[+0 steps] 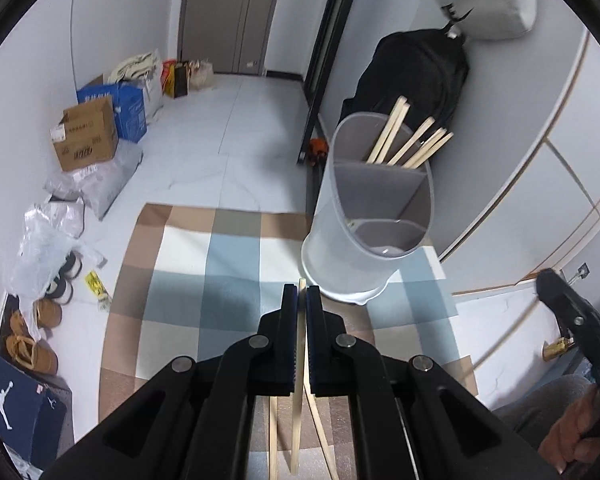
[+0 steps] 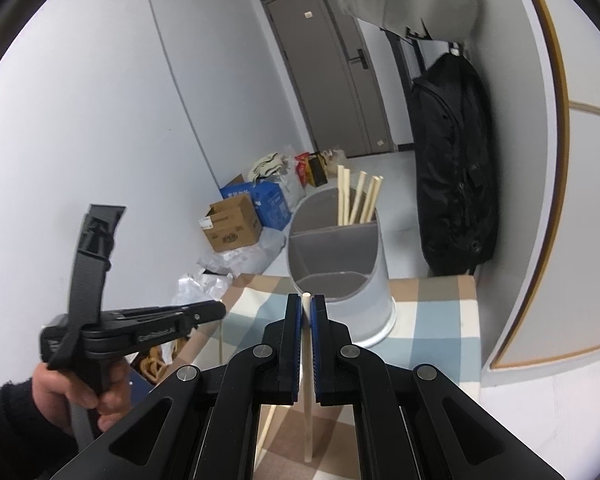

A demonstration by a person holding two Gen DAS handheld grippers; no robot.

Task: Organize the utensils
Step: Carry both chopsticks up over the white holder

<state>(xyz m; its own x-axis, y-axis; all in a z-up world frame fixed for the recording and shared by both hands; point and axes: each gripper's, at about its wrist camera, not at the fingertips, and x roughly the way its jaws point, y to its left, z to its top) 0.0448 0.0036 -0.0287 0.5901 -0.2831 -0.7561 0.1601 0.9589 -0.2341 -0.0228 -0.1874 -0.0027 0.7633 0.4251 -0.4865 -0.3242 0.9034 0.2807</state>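
Checked cloth (image 1: 236,256) (blue, tan), pale floor (image 1: 228,128), both fingers (image 1: 288,316) (image 2: 320,320) clamping a chopstick (image 1: 300,344) (image 2: 307,360).

chopsticks (image 1: 410,142) crowd far compartment — nearer compartments open

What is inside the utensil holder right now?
The utensil holder has several wooden chopsticks standing in its far compartment. The middle and near compartments look empty, though their floors are partly hidden by the walls.

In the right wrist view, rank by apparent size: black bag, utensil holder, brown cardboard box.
1. black bag, largest.
2. utensil holder.
3. brown cardboard box, smallest, though it sits farther back, so true size is unsure.
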